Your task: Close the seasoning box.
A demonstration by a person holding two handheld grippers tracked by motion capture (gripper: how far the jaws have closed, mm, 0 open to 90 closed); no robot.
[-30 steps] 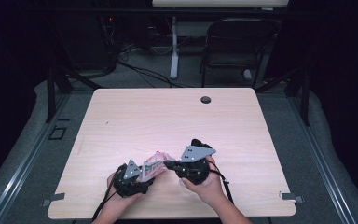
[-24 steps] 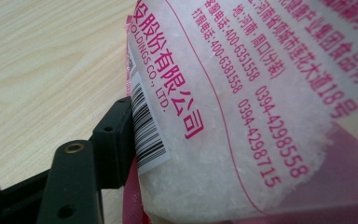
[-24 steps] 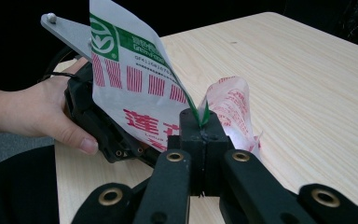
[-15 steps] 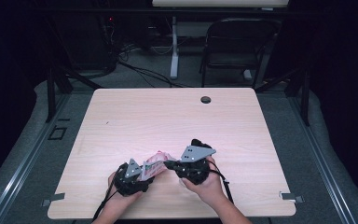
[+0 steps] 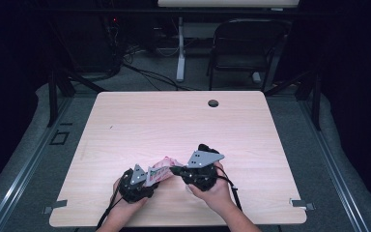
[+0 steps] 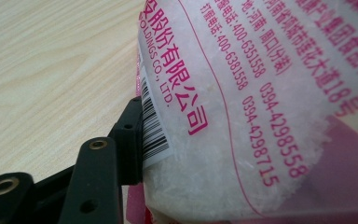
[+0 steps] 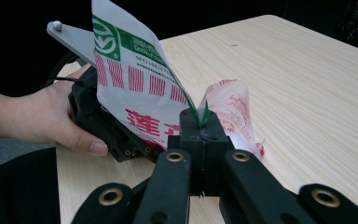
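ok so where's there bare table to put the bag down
Nearly all of the table is bare: the whole stretch from the grippers up to the cable hole, plus both side margins. Only the near edge is crowded, where the left gripper and right gripper hold the bag.

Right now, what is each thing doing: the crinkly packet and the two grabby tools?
Pink-and-white printed plastic packet of white crystals: off the table, upright between both tools, top edge pinched.
Right black two-jaw tool: shut on the packet's thin edge.
Left black two-jaw tool: jaws have just been closing, packet's filled part between them, one jaw against its barcode side.
Pale wooden table: flat, bare.
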